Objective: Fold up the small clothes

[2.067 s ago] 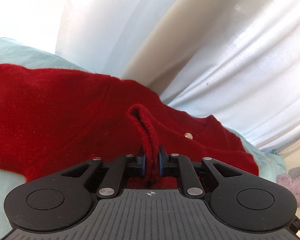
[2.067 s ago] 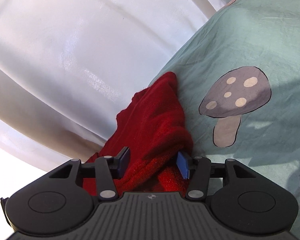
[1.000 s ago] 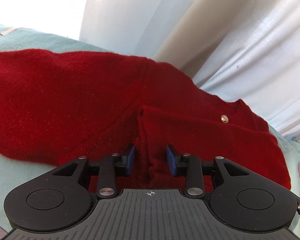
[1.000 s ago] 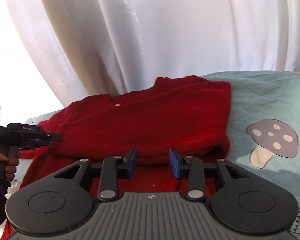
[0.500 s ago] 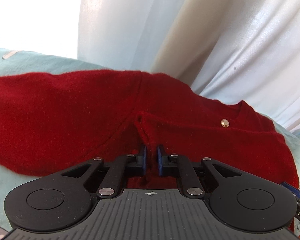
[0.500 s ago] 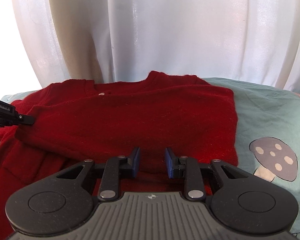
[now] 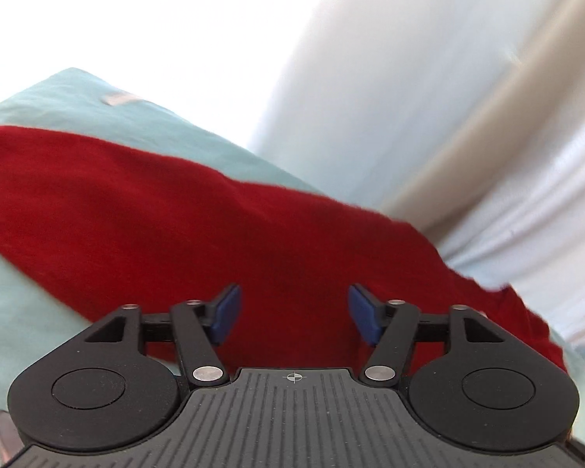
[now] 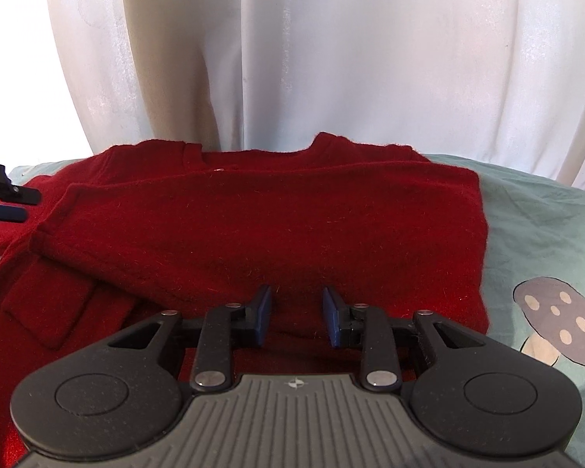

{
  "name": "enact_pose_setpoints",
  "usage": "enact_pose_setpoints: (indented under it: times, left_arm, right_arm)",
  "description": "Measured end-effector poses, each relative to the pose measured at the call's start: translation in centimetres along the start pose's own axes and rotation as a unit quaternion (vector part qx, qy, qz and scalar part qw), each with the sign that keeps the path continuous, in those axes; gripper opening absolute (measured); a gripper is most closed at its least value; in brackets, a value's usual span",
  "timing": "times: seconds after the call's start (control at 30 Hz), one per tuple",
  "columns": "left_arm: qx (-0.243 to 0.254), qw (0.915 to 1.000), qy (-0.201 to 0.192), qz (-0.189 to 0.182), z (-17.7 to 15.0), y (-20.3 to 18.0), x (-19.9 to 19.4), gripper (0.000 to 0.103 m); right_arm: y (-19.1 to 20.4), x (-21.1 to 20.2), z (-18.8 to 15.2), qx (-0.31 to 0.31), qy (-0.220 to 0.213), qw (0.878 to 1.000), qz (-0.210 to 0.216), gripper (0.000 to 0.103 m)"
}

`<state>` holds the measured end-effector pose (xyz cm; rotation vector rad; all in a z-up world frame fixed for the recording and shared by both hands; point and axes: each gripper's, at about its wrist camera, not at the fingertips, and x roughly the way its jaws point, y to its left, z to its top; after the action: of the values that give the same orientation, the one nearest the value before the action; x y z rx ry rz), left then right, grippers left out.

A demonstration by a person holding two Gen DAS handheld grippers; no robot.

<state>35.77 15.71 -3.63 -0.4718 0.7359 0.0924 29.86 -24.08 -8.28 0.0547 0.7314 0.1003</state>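
A red knit sweater (image 8: pixel 277 218) lies spread on a pale teal bedsheet (image 8: pixel 542 218), with one side folded across its front so that a straight folded edge runs along its right. Ahead of the right claw (image 8: pixel 296 321) the neckline sits at the far edge of the garment, against the foot of a white curtain (image 8: pixel 331 50); a square pocket (image 8: pixel 54 312) shows on the lower layer, down to the left of that claw's fingers. The right claw hovers low over the near part of the sweater, its blue pads (image 8: pixel 262 314) parted by a narrow gap with red knit seen behind them, and nothing visibly pinched (the cloth under them looks flat). To its right, a grey mushroom print (image 8: pixel 555 323) marks the sheet just beyond the folded edge.

The left claw (image 7: pixel 294 314) is opening, its blue pads (image 7: pixel 226 314) standing wide apart above the sweater (image 7: pixel 214 241), and no cloth is caught between them. Its view is blurred. The red knit fills the space ahead and to both sides of it, with the teal sheet (image 7: pixel 27 335) to the left and further off, and the curtain (image 7: pixel 487 156) up to the right. From the right wrist view, the tips of the left claw (image 8: pixel 17 202) show at the far left, just beside the sweater's spread sleeve
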Motion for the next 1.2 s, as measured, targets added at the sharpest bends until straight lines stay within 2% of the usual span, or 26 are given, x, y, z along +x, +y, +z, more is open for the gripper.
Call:
enact_pose_setpoints:
  times: [0.07, 0.13, 0.2, 0.3, 0.47, 0.53, 0.6, 0.73, 0.77, 0.8, 0.87, 0.9, 0.97, 1.03, 1.1, 1.2]
  left_arm:
    - [-0.058, 0.9973, -0.026, 0.036, 1.8, 4.7, -1.0, 0.079]
    - [-0.123, 0.989, -0.04, 0.071, 3.1, 9.7, -1.8, 0.083]
    - [-0.195, 0.973, -0.064, 0.106, 4.0, 14.8, -2.8, 0.083]
    - [-0.251, 0.9535, -0.089, 0.141, 4.7, 19.8, -3.8, 0.083]
    - [-0.326, 0.9297, -0.12, 0.121, 5.3, 24.4, -3.9, 0.081]
    - [-0.346, 0.924, -0.115, 0.115, 5.5, 25.3, -3.2, 0.071]
    - [-0.351, 0.9233, -0.113, 0.108, 5.8, 26.1, -2.7, 0.046]
    - [-0.366, 0.9183, -0.107, 0.107, 6.2, 26.6, -1.5, 0.041]
    - [-0.366, 0.9177, -0.106, 0.111, 6.4, 26.6, -1.5, 0.032]
    - [-0.357, 0.9213, -0.108, 0.111, 6.6, 26.3, -1.8, 0.012]
    - [-0.312, 0.9354, -0.129, 0.106, 7.2, 24.7, -2.6, 0.011]
    - [-0.276, 0.9456, -0.136, 0.105, 7.7, 23.2, -3.2, 0.011]
    - [-0.19, 0.9653, -0.151, 0.096, 8.7, 19.0, -4.6, 0.011]
    - [-0.107, 0.9783, -0.162, 0.072, 9.0, 14.1, -5.9, 0.011]
    - [-0.032, 0.9844, -0.168, 0.042, 8.7, 8.7, -7.0, 0.011]
    - [0.075, 0.9839, -0.162, -0.009, 6.6, 0.0, -7.5, 0.011]
  right_arm:
    - [-0.1, 0.0, -0.1, 0.004, -0.002, 1.0, 0.003, 0.029]
    - [-0.1, -0.1, -0.2, 0.006, -0.006, 1.0, 0.002, 0.031]
    - [0.2, -0.1, -0.4, 0.004, -0.01, 1.0, 0.002, 0.034]
    - [0.5, -0.2, -0.7, 0.003, -0.016, 1.0, -0.005, 0.037]
    - [1.5, 0.1, -0.6, 0.0, -0.017, 1.0, -0.019, 0.041]
    - [1.7, 0.2, -0.5, -0.002, -0.014, 1.0, -0.024, 0.041]
    - [1.9, 0.3, -0.3, -0.004, -0.013, 1.0, -0.027, 0.041]
    - [2.1, 0.2, -0.2, -0.004, -0.011, 0.999, -0.03, 0.041]
    - [2.0, 0.2, -0.2, -0.003, -0.011, 0.999, -0.03, 0.041]
    - [2.0, 0.2, -0.3, -0.003, -0.011, 0.999, -0.03, 0.041]
    - [2.0, 0.1, -0.3, -0.001, -0.012, 0.999, -0.029, 0.041]
    - [1.9, 0.1, -0.3, 0.001, -0.013, 1.0, -0.028, 0.041]
    - [1.7, -0.1, -0.4, 0.009, -0.016, 1.0, -0.024, 0.041]
    - [1.4, -0.2, -0.4, 0.015, -0.018, 1.0, -0.019, 0.041]
    - [1.3, -0.4, -0.5, 0.023, -0.02, 0.999, -0.016, 0.042]
    - [1.1, -0.9, -0.6, 0.036, -0.024, 0.999, -0.008, 0.042]
